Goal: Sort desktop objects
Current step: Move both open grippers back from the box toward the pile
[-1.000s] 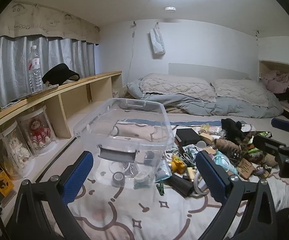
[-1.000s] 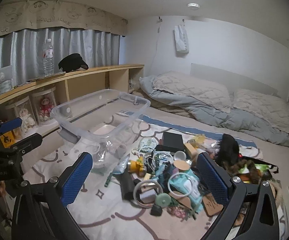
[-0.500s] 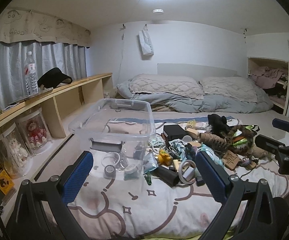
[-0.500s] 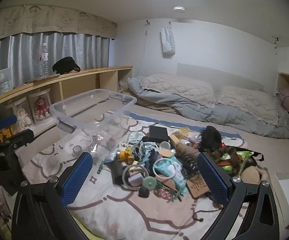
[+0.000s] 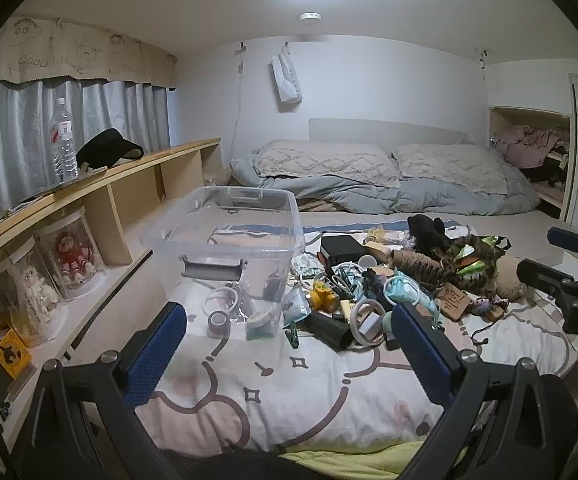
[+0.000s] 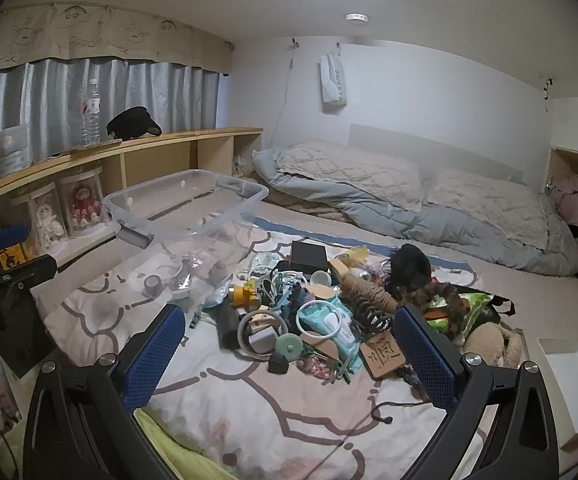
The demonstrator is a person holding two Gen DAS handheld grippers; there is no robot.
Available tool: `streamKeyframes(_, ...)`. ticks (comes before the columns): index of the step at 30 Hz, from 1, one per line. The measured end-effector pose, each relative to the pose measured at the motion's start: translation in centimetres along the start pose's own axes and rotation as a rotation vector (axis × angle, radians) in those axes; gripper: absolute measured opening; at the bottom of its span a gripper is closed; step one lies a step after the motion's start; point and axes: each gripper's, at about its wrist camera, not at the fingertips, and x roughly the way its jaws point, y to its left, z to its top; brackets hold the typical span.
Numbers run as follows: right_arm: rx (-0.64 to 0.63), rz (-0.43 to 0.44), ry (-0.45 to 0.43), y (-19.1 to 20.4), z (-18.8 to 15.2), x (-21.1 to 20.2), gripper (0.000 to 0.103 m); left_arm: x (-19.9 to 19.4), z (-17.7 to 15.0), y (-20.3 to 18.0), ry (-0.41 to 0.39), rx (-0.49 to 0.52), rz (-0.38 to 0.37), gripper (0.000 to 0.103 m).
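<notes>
A clear plastic bin (image 5: pixel 225 236) (image 6: pixel 185 204) stands on a patterned sheet, with a few tape rolls (image 5: pixel 219 320) seen through its wall. To its right lies a pile of small objects (image 5: pixel 389 280) (image 6: pixel 321 308): a black box (image 6: pixel 309 258), a yellow toy (image 6: pixel 245 296), white rings, a black tube (image 5: pixel 327 326), a wooden tag (image 6: pixel 381 354). My left gripper (image 5: pixel 289 332) hangs open well short of the bin, nothing between its blue pads. My right gripper (image 6: pixel 289 332) is open too, pulled back from the pile and empty.
A wooden shelf (image 5: pixel 129 168) runs along the left with a water bottle (image 5: pixel 63 144), a black visor (image 5: pixel 109 150) and doll jars (image 5: pixel 71 256) beneath. Pillows and a grey duvet (image 5: pixel 409 184) lie behind. A white box (image 6: pixel 569 384) sits at the right.
Both grippers have drawn back and away from the bin and the pile, so more of the sheet's near edge shows. Nothing was picked up; both stayed open.
</notes>
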Motion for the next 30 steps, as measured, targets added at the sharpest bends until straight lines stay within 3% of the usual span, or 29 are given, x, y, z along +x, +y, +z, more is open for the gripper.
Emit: streamKeyframes(30, 0.002, 0.001, 0.015, -0.6, -0.41, -0.58, 0.103, -0.39, -0.54, -0.36, 0.011, 0.001, 0.003, 0.103)
